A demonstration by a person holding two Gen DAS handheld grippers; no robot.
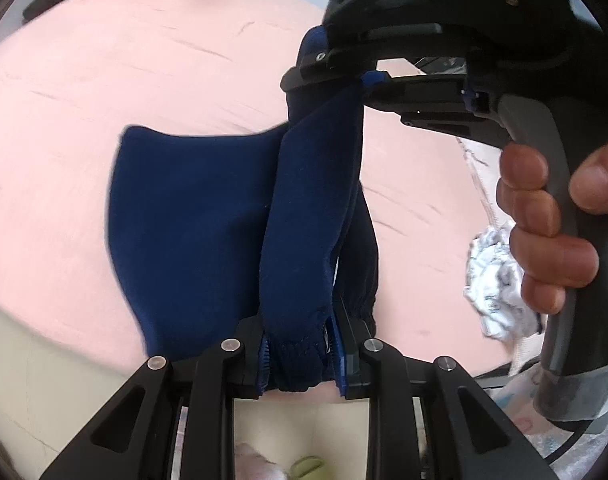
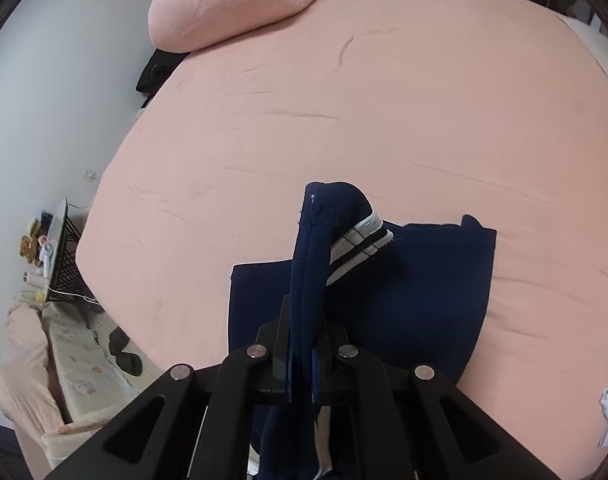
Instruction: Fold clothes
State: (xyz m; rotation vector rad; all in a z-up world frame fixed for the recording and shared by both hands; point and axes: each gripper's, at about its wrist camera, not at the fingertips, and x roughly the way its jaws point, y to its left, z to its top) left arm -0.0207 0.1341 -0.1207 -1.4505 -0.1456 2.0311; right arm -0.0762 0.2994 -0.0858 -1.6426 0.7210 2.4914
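Observation:
A navy blue garment lies partly spread on the pink bed sheet. My left gripper is shut on its elastic waistband edge near the bed's front edge. My right gripper shows in the left wrist view above the garment, shut on another part of the cloth, which hangs taut between the two grippers. In the right wrist view my right gripper pinches a folded navy edge with a white striped band, lifted over the flat part of the garment.
A rolled pink duvet lies at the head of the bed. A white patterned garment sits crumpled at the bed's right side. A black wire basket with small items stands at the left by the wall. Pink sheet stretches beyond the garment.

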